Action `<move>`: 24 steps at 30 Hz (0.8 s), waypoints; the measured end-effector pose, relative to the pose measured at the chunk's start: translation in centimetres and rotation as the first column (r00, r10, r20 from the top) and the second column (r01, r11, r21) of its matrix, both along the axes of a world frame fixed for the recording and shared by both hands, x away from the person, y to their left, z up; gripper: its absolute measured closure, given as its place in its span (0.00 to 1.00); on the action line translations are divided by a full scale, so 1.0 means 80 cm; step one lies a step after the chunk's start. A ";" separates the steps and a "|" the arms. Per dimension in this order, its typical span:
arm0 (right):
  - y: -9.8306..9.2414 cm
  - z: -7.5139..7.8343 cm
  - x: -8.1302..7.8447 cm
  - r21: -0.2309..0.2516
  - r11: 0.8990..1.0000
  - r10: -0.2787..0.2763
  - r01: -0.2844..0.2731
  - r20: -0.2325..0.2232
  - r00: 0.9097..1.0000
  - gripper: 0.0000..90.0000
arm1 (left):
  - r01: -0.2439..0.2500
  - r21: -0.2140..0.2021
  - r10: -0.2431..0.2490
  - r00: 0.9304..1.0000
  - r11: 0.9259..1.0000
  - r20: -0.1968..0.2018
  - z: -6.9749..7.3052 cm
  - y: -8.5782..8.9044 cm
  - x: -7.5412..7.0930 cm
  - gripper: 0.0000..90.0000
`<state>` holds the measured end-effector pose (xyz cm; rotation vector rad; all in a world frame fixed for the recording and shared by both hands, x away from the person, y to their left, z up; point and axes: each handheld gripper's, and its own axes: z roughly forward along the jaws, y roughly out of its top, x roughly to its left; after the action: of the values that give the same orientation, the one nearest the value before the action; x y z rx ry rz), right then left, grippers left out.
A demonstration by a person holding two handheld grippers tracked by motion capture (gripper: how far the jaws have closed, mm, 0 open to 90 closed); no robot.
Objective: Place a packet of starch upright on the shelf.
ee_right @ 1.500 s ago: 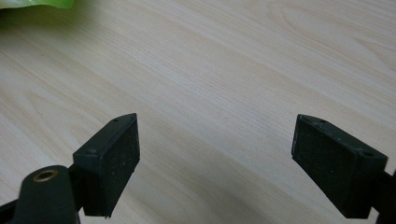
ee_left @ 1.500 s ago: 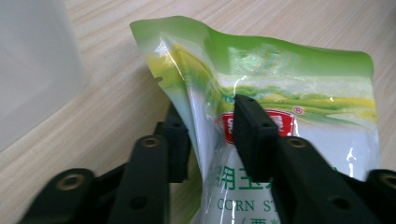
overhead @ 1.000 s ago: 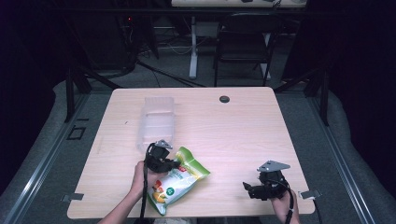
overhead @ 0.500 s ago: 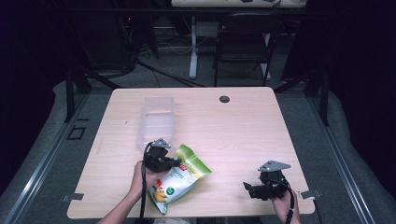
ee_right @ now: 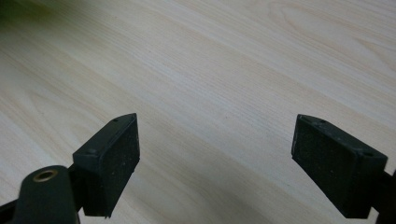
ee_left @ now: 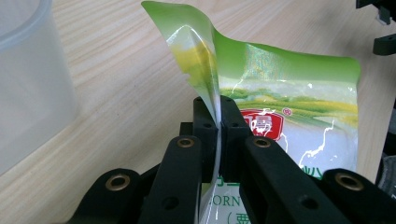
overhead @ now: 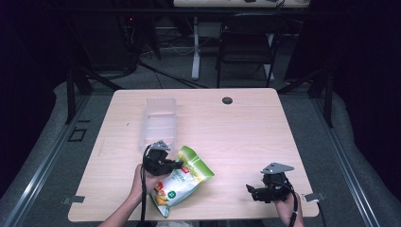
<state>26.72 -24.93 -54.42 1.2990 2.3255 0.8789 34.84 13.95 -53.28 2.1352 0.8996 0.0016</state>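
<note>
The left gripper pinches the upper edge of a green snack bag, its jaws pressed together on the film. The bag lies near the front edge of the table, just in front of a clear plastic tub. The right gripper hovers over bare tabletop well to the bag's right, jaws spread wide, holding nothing.
</note>
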 end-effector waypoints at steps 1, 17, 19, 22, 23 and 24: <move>0.000 0.000 0.000 0.000 1.000 0.000 0.000 0.000 1.000 0.16 | 0.000 0.000 0.000 1.000 1.000 0.000 0.000 0.000 0.000 0.98; 0.000 0.000 0.000 0.000 1.000 -0.001 0.001 0.000 1.000 0.17 | -0.008 -0.069 0.011 0.999 0.998 0.037 0.025 0.012 -0.013 0.98; 0.000 0.000 0.000 -0.001 1.000 0.002 -0.002 -0.002 1.000 0.16 | -0.008 -0.073 0.011 0.999 0.997 0.042 0.026 0.014 -0.013 0.98; -0.001 -0.001 0.001 0.000 1.000 -0.003 0.003 -0.003 1.000 0.16 | -0.012 -0.093 0.017 0.998 0.996 0.062 0.029 0.016 -0.015 0.98; -0.001 -0.001 0.001 0.000 1.000 -0.003 0.003 -0.003 1.000 0.16 | -0.005 -0.095 0.012 0.997 0.995 0.070 0.030 0.017 -0.015 0.98; -0.001 -0.001 0.001 -0.005 1.000 -0.003 0.003 -0.002 1.000 0.16 | -0.007 -0.103 0.015 0.997 0.995 0.077 0.031 0.017 -0.016 0.98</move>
<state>26.77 -24.98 -54.46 1.3017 2.3254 0.8710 33.53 15.31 -50.80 2.0210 0.8483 0.0430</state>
